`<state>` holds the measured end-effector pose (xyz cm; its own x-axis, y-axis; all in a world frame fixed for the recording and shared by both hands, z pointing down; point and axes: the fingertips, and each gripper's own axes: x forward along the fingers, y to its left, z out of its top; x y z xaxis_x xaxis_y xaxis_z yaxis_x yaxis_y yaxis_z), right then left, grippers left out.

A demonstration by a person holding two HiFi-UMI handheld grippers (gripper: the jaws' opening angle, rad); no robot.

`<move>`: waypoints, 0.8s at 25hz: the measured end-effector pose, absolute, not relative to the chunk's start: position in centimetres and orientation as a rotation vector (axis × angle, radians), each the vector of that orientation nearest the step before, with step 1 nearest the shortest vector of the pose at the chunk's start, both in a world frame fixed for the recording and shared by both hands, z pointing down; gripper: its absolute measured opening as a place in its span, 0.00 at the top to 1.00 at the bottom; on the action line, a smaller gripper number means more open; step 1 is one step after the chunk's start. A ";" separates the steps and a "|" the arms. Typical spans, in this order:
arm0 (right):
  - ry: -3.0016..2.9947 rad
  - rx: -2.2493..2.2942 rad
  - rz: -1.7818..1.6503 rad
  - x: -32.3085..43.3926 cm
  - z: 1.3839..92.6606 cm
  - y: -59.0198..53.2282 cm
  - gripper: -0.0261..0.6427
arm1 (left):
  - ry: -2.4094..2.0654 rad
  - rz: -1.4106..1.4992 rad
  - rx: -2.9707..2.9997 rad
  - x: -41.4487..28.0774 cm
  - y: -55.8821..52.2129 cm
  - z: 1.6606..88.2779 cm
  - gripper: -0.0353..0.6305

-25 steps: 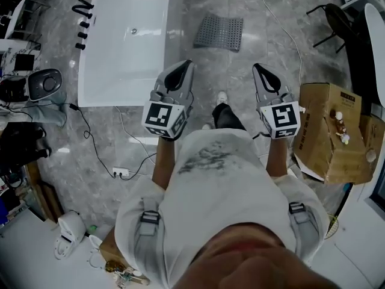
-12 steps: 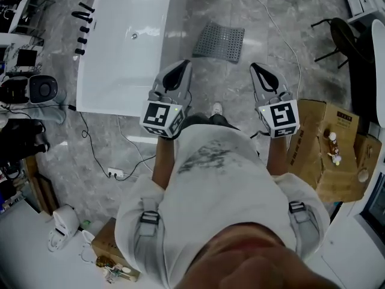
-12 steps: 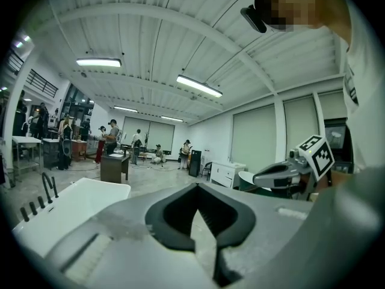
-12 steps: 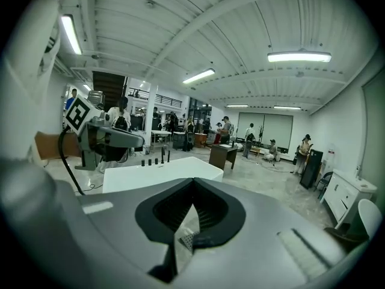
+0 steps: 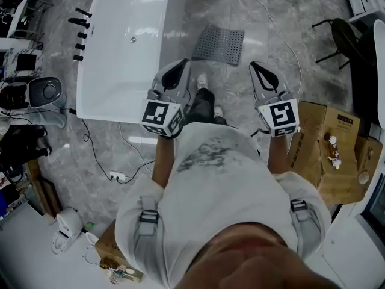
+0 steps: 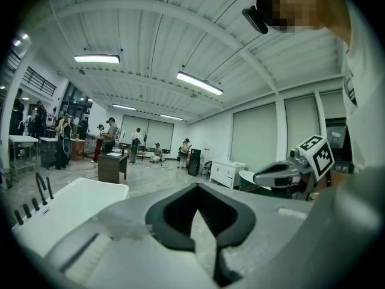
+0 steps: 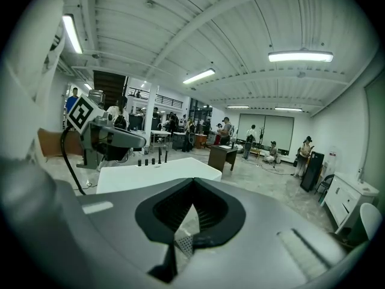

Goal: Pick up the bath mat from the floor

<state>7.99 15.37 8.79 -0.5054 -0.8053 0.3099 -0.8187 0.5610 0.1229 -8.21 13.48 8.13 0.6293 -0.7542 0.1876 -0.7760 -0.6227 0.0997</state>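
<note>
The bath mat [image 5: 219,43], a grey perforated rectangle, lies flat on the marble floor beside the tub, ahead of both grippers. My left gripper [image 5: 184,62] is shut and empty, held nearly level at waist height, short of the mat's left corner. My right gripper [image 5: 254,65] is also shut and empty, short of the mat's right side. In the right gripper view a corner of the mat [image 7: 183,243] shows through the hole behind the closed jaws [image 7: 192,180]. The left gripper view shows its closed jaws [image 6: 196,186] and the other gripper [image 6: 281,174] at the right.
A white bathtub [image 5: 125,44] stands left of the mat. An open cardboard box [image 5: 325,146] sits at the right, with a black chair [image 5: 337,23] beyond it. A white cable [image 5: 278,24] runs over the floor. The person's foot [image 5: 202,82] steps between the grippers. People stand far across the room.
The person has walked forward: the mat and tub sit nearer in the head view, and a leg now swings ahead between the grippers. Both grippers stay shut.
</note>
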 end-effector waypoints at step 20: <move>-2.274 1.433 0.154 8.7 11.6 -2.3 0.96 | -1.113 0.313 2.689 -8.0 -6.0 12.3 0.94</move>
